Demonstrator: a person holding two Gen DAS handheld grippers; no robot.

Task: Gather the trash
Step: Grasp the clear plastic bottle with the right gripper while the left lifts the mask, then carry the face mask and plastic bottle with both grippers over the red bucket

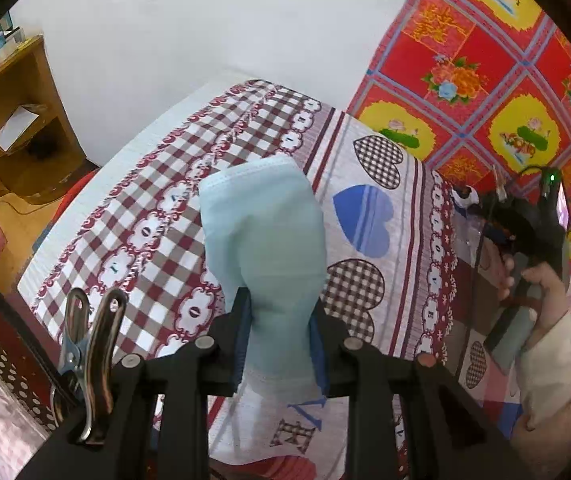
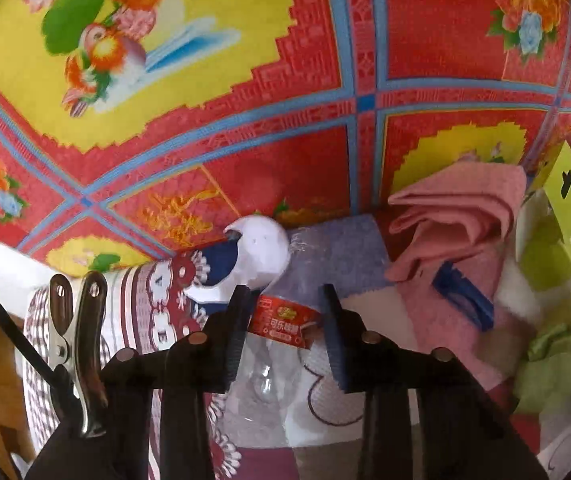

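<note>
Clamping a light blue face mask, the left tongs pinch its lower end between both pads; the rest of the mask stands up past the tips, above the checked-and-hearts bedsheet.

Right tongs stand partly apart around a clear plastic bottle with a red label. The bottle lies on the bed between the two pads, label level with the tips. Left pad looks to be touching the bottle; right pad shows a gap, so no firm grip visible.

Just beyond the right tongs' tips: a white and dark blue rounded object, can't identify it. To the right of those tongs: a pink towel, and a blue clip lying on it. Farther right, a green carton.

A red and yellow floral blanket fills the space beyond both tongs.

From the left wrist view, the person's hand grips the right tool's handle, off to the right of the left tongs.
</note>
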